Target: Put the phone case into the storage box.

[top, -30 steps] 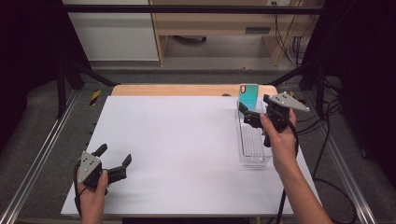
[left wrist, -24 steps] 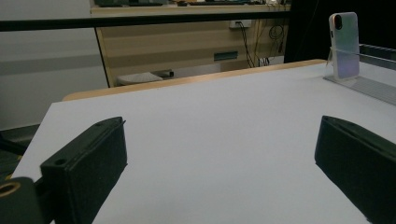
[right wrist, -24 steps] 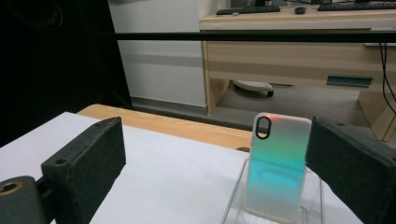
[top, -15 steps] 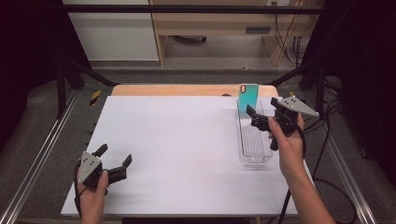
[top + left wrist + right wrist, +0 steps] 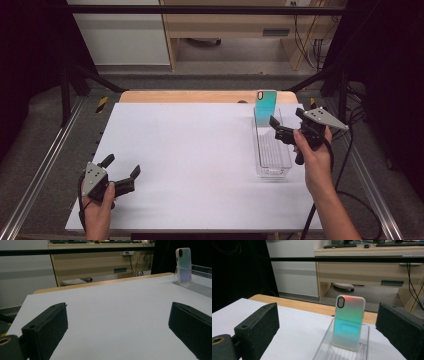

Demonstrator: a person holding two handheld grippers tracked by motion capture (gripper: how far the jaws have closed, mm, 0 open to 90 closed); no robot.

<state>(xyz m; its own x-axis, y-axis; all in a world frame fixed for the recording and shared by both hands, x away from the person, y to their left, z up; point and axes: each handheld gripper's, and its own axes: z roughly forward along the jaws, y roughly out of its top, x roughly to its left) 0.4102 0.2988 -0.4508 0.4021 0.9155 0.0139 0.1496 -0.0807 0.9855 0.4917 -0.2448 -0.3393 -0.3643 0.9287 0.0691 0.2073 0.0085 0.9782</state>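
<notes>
A teal-to-red phone case [image 5: 265, 107] [image 5: 348, 322] [image 5: 184, 265] stands upright at the far end of a clear plastic tray [image 5: 272, 157] [image 5: 324, 345] on the right of the white board [image 5: 200, 155]. My right gripper [image 5: 280, 129] [image 5: 332, 340] hovers open over the tray's right side, jaws pointing at the case with a gap between them and it. My left gripper [image 5: 120, 167] [image 5: 117, 330] rests open near the board's front left corner, nothing between its jaws.
A wooden strip [image 5: 200, 96] edges the board's far side. Metal rails [image 5: 45, 160] run along both sides of the table. A wooden desk [image 5: 372, 265] and cables [image 5: 305, 35] stand beyond the table.
My right gripper has drawn back to the right and slightly toward me, away from the phone case. The left gripper has stayed put.
</notes>
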